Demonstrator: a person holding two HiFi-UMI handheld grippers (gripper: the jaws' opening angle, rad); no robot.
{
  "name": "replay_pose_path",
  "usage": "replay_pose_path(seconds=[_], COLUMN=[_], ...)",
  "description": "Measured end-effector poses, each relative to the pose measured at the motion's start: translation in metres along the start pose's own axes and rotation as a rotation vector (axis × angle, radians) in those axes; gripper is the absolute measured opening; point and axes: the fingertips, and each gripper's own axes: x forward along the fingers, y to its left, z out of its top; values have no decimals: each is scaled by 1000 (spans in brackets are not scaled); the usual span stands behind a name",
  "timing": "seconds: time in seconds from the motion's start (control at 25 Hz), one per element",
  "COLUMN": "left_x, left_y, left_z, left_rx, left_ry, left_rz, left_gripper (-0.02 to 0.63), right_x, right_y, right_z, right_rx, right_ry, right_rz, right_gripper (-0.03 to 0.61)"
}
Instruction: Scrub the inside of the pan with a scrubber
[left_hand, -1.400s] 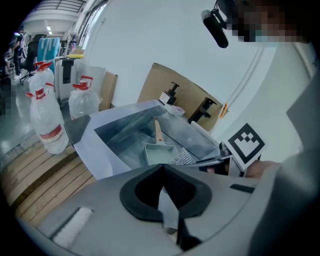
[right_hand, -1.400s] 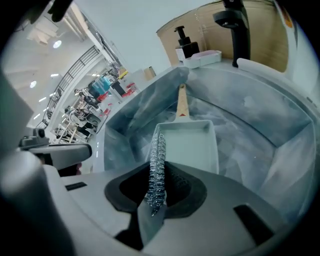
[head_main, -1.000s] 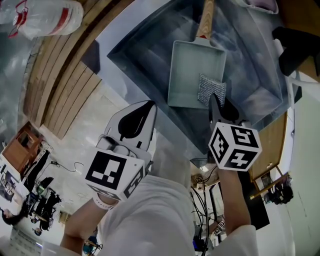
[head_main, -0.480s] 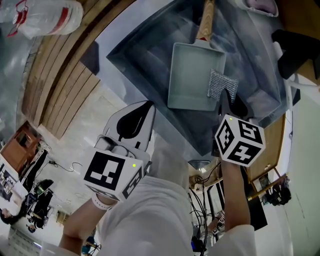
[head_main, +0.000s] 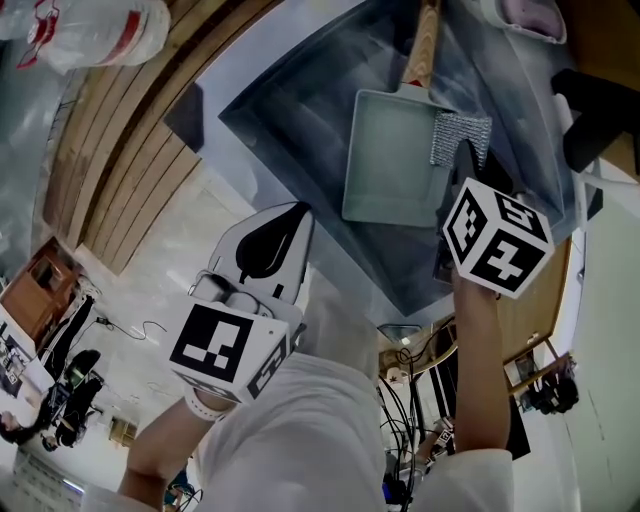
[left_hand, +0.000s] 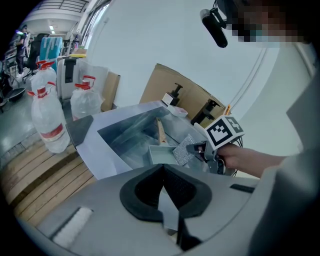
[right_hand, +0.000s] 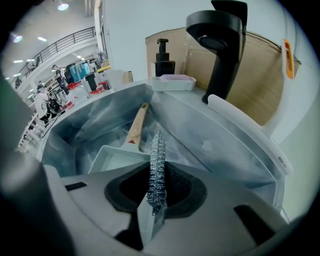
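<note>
At the far left, a clear plastic bottle with a red cap (head_main: 95, 35) is lying beside brown wooden slats (head_main: 130, 170). Next along, the left gripper (head_main: 290, 225) is hanging outside the sink, well apart from the pan; its jaws are pressing together with nothing between them. Past it, the brushed stainless-steel sink (head_main: 290, 100) is holding a pale grey rectangular pan with a wooden handle (head_main: 390, 155), which is lying flat on the sink floor with its handle pointing away from the person. At the pan's right rim, near the handle end, the right gripper (head_main: 465, 160) is clamping a silver steel-mesh scrubber (head_main: 460, 138), which is standing on edge between the jaws. Behind the sink on the right, a black pump bottle (right_hand: 161, 57) and a black tap (right_hand: 222, 45) are standing against a cardboard panel (right_hand: 260, 85).
</note>
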Motion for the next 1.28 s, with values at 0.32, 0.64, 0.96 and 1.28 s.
replay_pose_path(seconds=[0.32, 0.64, 0.96, 1.28], left_x=[2, 0, -4, -14], left_y=[1, 5, 11, 6], left_z=[-1, 0, 2, 8], left_rx=[-8, -13, -24, -14], left_ry=[1, 0, -13, -34], left_rz=[-4, 3, 15, 17], left_gripper=[5, 5, 5, 5], right_x=[5, 11, 17, 2], right_y=[7, 43, 92, 105], right_z=[12, 20, 29, 31], right_rx=[-44, -76, -111, -112], right_ry=[10, 12, 4, -45], right_rz=[75, 181, 265, 308], right_gripper=[63, 63, 63, 63])
